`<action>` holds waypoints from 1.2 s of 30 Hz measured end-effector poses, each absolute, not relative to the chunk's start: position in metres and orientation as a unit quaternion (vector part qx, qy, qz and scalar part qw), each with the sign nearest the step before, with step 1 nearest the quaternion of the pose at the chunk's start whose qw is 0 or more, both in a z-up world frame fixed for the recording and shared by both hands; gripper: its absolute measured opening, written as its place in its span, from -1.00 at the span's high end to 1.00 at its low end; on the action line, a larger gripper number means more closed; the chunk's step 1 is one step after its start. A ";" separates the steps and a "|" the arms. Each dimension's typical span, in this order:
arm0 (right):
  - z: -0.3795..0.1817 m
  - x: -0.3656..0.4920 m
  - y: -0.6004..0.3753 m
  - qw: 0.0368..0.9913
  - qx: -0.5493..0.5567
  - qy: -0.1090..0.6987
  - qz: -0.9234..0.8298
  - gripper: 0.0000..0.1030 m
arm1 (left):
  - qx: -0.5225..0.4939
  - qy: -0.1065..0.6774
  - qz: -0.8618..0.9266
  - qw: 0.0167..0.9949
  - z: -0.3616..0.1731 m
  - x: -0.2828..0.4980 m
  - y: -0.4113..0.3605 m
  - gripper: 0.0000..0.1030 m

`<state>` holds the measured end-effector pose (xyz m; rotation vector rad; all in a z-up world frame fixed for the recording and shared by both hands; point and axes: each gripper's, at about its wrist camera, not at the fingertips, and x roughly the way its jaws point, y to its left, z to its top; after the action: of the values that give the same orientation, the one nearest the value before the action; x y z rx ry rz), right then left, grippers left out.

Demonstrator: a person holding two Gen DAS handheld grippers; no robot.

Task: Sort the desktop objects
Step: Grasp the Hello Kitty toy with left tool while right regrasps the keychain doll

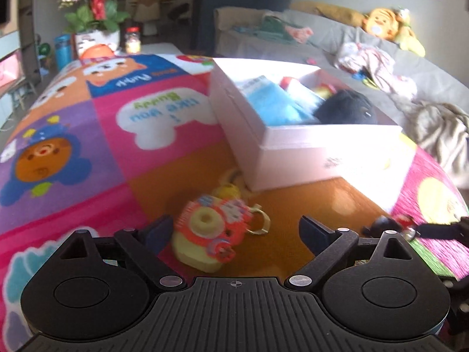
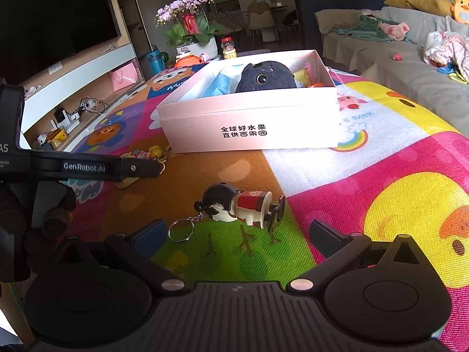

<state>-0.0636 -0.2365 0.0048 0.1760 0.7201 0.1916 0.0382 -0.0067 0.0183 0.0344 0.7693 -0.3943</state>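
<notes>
A white box (image 1: 296,143) (image 2: 205,111) stands on the colourful play mat (image 1: 96,135) and holds a black plush (image 2: 265,77) (image 1: 346,108), blue packs (image 1: 272,99) and small toys. My left gripper (image 1: 234,234) is open, low over the mat, with a yellow and red toy camera keychain (image 1: 211,231) between its fingers. My right gripper (image 2: 234,234) is open, just behind a doll keychain (image 2: 240,205) with black hair and a red and white body, lying on its side. The doll also shows at the right edge of the left wrist view (image 1: 392,224).
A yellow keychain (image 1: 231,187) (image 2: 155,151) lies by the box's near corner. A flower pot (image 2: 193,32), a jar (image 2: 228,47) and a blue bottle (image 2: 154,60) stand at the mat's far end. A grey sofa (image 2: 410,67) with clothes lies to the right. A TV (image 2: 55,26) is on the left.
</notes>
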 end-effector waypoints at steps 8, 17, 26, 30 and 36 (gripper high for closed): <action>0.005 -0.063 -0.252 0.923 0.139 0.342 0.106 -1.00 | -0.007 0.394 -0.291 0.872 0.018 0.005 -0.012 -0.88; 0.004 -0.061 -0.263 0.918 0.179 0.335 0.112 -1.00 | 0.050 0.361 -0.257 0.895 0.018 0.021 -0.009 -0.91; 0.004 -0.061 -0.246 0.926 0.130 0.341 0.096 -1.00 | 0.095 0.342 -0.205 0.912 0.014 0.023 -0.026 -0.23; 0.004 -0.059 -0.234 0.928 0.093 0.350 0.084 -1.00 | 0.074 0.344 -0.147 0.924 0.013 0.005 -0.008 -0.23; 0.004 -0.057 -0.219 0.926 0.039 0.369 0.073 -1.00 | 0.047 0.336 -0.094 0.936 0.011 -0.032 0.019 -0.33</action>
<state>-0.0566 -0.2195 0.0038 0.0802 0.7565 0.1501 -0.0320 0.0193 0.0114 0.0959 0.6867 -0.1929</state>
